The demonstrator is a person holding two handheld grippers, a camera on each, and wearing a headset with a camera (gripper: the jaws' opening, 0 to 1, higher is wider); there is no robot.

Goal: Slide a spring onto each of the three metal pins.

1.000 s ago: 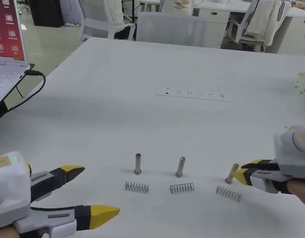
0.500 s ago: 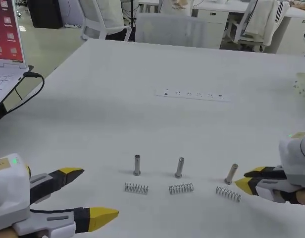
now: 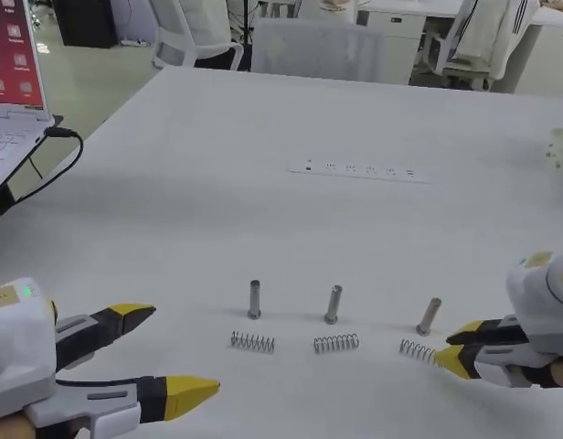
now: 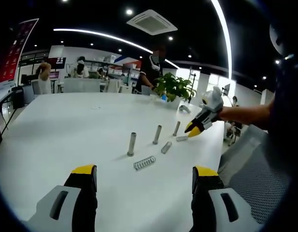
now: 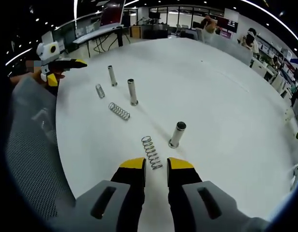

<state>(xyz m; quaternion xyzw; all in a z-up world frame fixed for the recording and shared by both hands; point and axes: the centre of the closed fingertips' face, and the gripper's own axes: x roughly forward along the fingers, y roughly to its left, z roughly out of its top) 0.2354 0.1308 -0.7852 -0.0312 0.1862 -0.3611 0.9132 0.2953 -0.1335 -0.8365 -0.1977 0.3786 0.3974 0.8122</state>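
Across a broad white table [image 3: 373,110], a job barely begun. At the near left edge, the left gripper [image 3: 172,351], jaws spread wide, holding nothing. At the near right, the right gripper [image 3: 446,347], dropped nearer within the past second from beside the right pin [image 3: 429,315] to the right spring [image 3: 415,349]. Jaws at a slim gap, the coil's end just between the tips, not yet clamped. Probably the first pick-up. Upright and bare in a row, left pin [image 3: 254,299], middle pin [image 3: 333,305] and right pin. Lying just near of each, left spring [image 3: 252,342], middle spring [image 3: 336,343] and right spring: thin silvery coils, none threaded.
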